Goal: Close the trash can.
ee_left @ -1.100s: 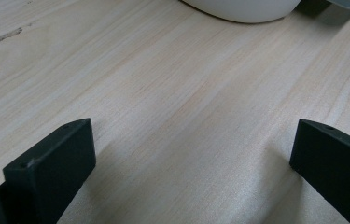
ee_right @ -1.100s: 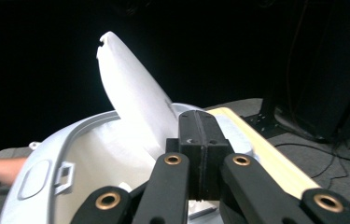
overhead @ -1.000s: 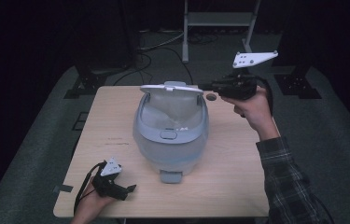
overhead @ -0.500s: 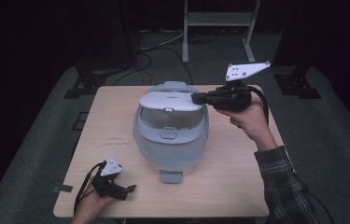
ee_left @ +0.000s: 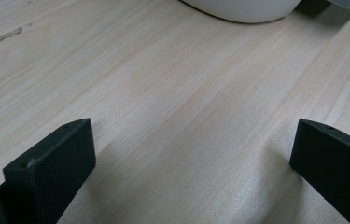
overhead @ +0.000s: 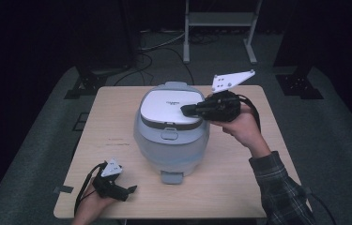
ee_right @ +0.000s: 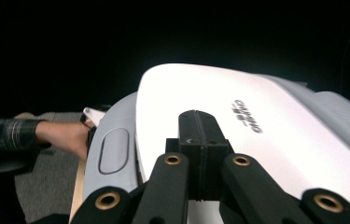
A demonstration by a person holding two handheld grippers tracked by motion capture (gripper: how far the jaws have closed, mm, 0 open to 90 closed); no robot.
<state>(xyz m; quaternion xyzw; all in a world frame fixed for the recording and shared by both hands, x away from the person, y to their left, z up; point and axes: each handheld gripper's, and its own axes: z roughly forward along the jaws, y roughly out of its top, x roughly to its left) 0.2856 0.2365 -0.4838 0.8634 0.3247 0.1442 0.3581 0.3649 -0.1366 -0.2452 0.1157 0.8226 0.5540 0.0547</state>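
The rice cooker (overhead: 171,136) sits mid-table (overhead: 239,187), lid (overhead: 169,107) down, its latch button and front tab toward the person. The right gripper (overhead: 186,110) rests on the lid's right edge, jaws pressed together. The left gripper (overhead: 129,191) lies near the front left corner, jaws wide apart over bare wood.

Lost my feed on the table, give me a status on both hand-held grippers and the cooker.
Right hand-held gripper shut, on rice cooker lid. Lid down. Left hand-held gripper open, low over table, apart from cooker. Nothing in the way.
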